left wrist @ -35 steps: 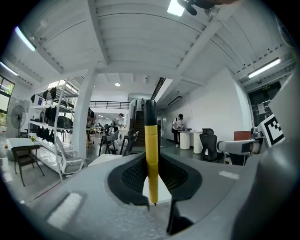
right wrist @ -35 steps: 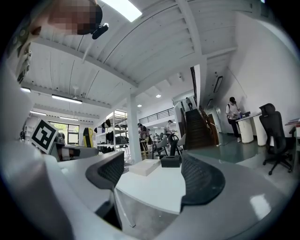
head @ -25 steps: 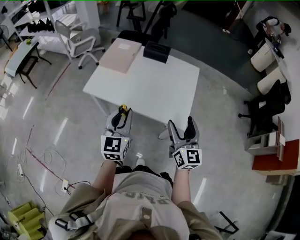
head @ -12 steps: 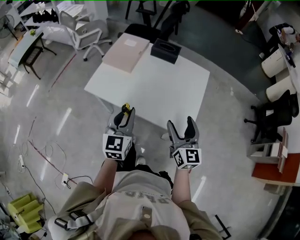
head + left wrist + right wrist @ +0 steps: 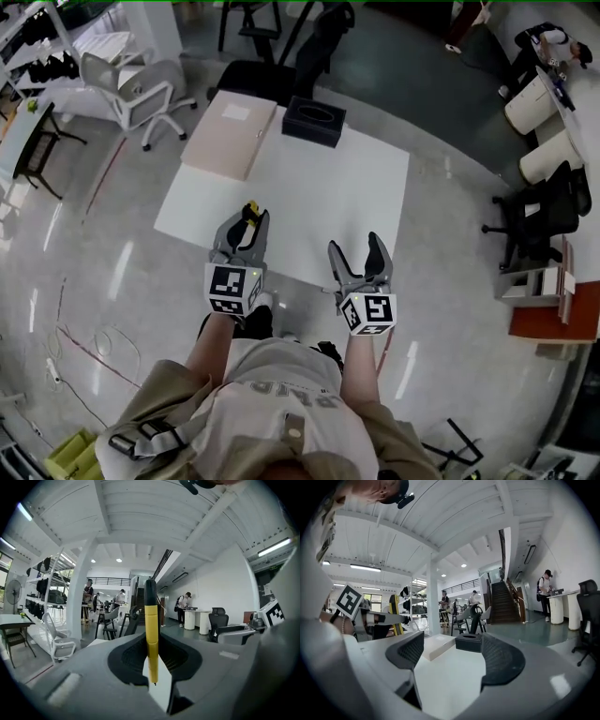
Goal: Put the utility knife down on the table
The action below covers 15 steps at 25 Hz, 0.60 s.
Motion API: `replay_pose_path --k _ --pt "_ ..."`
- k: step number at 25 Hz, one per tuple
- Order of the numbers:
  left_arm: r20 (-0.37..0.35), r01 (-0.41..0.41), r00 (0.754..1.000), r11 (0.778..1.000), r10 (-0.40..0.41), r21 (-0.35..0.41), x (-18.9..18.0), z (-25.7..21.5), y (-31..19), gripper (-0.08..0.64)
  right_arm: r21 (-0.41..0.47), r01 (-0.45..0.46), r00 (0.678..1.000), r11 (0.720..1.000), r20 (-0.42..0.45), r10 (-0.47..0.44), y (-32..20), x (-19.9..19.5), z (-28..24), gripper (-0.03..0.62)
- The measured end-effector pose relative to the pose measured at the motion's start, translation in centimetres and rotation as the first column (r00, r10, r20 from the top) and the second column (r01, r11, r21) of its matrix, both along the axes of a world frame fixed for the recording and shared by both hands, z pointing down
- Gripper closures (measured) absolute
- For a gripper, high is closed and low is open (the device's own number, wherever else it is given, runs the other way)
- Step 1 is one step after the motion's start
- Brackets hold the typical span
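A yellow and black utility knife (image 5: 150, 634) stands upright between the jaws of my left gripper (image 5: 246, 228), which is shut on it; its yellow top (image 5: 249, 209) pokes out above the jaws in the head view. That gripper hovers over the near left edge of the white table (image 5: 309, 197). My right gripper (image 5: 359, 263) hangs open and empty at the table's near edge, with the tabletop (image 5: 450, 667) showing between its jaws. From the right gripper view the knife (image 5: 395, 613) and the left gripper show at the left.
A flat beige box (image 5: 230, 137) lies on the table's far left and a black tissue box (image 5: 314, 121) at its far edge. Office chairs stand behind the table (image 5: 131, 89) and at the right (image 5: 539, 220). Glossy floor surrounds the table.
Both grippers have moved forward from over the floor to the table's near edge. The knife has stayed clamped in the left gripper, and the right gripper has stayed open.
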State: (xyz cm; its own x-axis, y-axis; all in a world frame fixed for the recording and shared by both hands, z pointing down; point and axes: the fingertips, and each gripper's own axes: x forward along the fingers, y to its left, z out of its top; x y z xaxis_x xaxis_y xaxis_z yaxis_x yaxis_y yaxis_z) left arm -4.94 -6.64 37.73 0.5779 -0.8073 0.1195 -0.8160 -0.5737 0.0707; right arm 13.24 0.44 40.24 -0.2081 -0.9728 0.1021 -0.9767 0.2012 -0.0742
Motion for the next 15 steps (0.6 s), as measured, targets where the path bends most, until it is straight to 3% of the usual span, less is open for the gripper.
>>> replay_pose_path --k 7,11,15 --pt "-0.023 -0.144 0.989 0.989 0.143 -0.036 2.8 0.6 -5.7 0.492 -0.031 -0.076 0.997 0.997 -0.004 0.076 -3.9 -0.1 1.6 0.218" --pt "-0.107 -0.204 0.976 0.973 0.192 -0.108 4.0 1.8 -7.5 0.492 -0.065 -0.082 0.996 0.994 -0.02 0.081 -4.9 -0.6 3.0 0.216" --pt "-0.205 -0.239 0.959 0.949 0.197 -0.207 5.1 3.6 -8.4 0.492 -0.114 -0.036 0.998 0.993 -0.057 0.03 -5.7 -1.7 4.5 0.215"
